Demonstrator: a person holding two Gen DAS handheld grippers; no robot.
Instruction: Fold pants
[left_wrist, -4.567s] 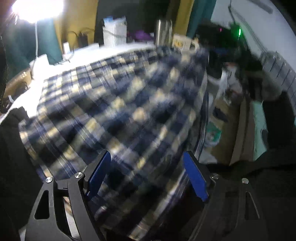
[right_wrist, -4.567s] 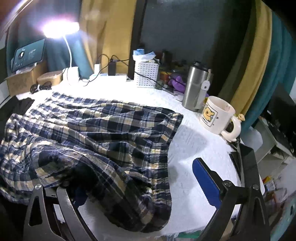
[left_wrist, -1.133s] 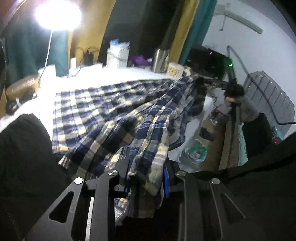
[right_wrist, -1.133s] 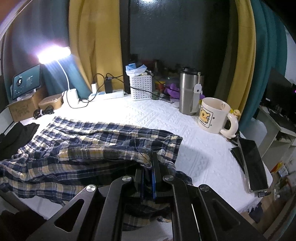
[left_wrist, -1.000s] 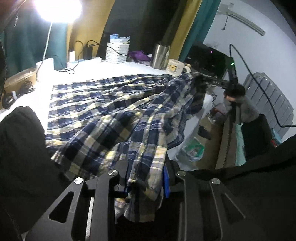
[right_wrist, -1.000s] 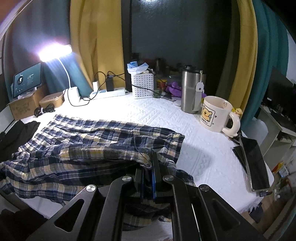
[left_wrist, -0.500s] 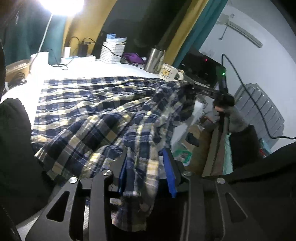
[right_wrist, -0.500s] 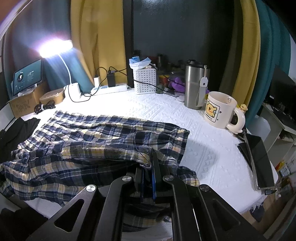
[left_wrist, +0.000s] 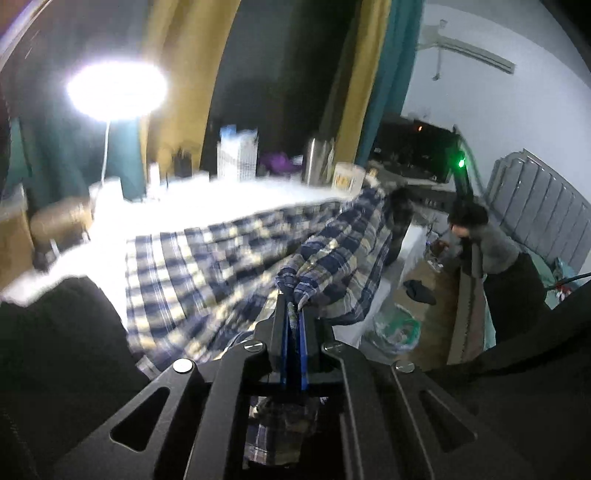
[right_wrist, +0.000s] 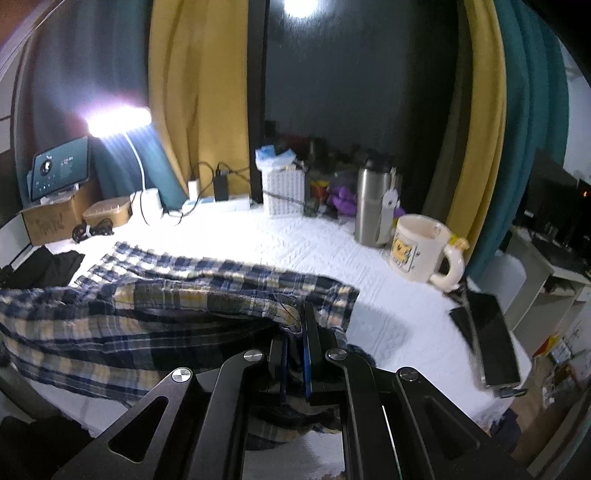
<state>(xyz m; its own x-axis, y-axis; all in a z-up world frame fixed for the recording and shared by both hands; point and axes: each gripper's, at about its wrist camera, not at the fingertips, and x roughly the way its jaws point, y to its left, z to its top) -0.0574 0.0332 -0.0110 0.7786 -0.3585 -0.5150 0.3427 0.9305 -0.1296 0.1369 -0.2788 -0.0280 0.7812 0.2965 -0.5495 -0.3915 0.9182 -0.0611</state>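
Honestly there's not much to read here. The cardboard box (right_wrist: 50, 220) at the far left of the counter (right_wrist: 317, 251) has dark handwriting scrawled on its front, but I can't make out the word. The tablet (right_wrist: 59, 168) standing on top of that box shows a round dial and some small lines of text, too tiny to read. The white mug (right_wrist: 421, 249), way over to the right of the box, has a yellow cartoon picture, with no lettering I can make out.

Woven plaid cloth pants (right_wrist: 155, 314); textured white tablecloth (right_wrist: 303, 243); brushed-metal tumbler (right_wrist: 371, 206); glossy ceramic mug (right_wrist: 417, 247).
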